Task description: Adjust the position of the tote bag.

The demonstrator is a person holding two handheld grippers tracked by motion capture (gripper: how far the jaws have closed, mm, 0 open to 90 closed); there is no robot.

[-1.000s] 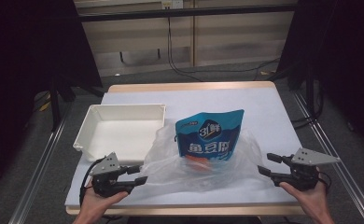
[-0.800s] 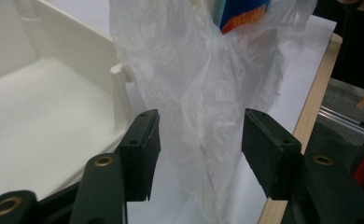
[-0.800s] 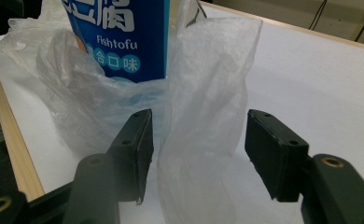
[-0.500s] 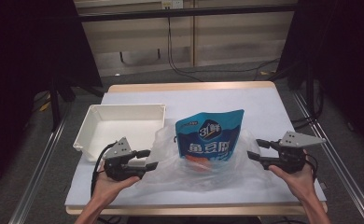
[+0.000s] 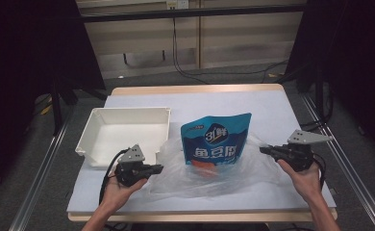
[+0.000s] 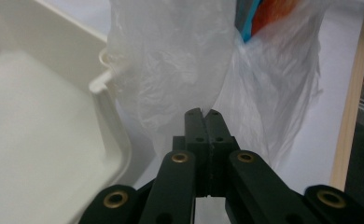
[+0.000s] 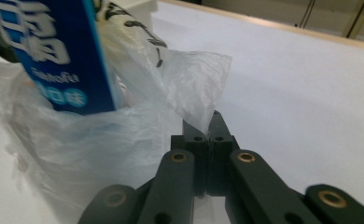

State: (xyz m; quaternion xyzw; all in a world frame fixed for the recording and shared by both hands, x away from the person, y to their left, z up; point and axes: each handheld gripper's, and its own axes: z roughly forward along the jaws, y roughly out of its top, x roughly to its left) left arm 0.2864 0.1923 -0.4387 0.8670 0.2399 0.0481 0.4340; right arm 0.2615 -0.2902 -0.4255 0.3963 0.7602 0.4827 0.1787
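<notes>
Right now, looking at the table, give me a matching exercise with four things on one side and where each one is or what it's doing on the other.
Things:
1. white tray
2. blue pouch
3. left tongs
4. right tongs

Places or states:
A. stands inside the clear plastic bag
B. shut on the bag's edge nearest the tray
C. empty, left of the bag
D. shut on the bag's edge away from the tray

Pairs: 1-C, 2-A, 3-B, 4-D

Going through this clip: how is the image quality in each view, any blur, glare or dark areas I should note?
High view: table evenly lit, surroundings nearly black, clear plastic bag shows faint sheen. Left gripper view: white tray soft and overexposed, left claw sharp, pinching the bag film. Right gripper view: blue pouch print blurred, right claw crisp, shut on the bag's edge.
</notes>
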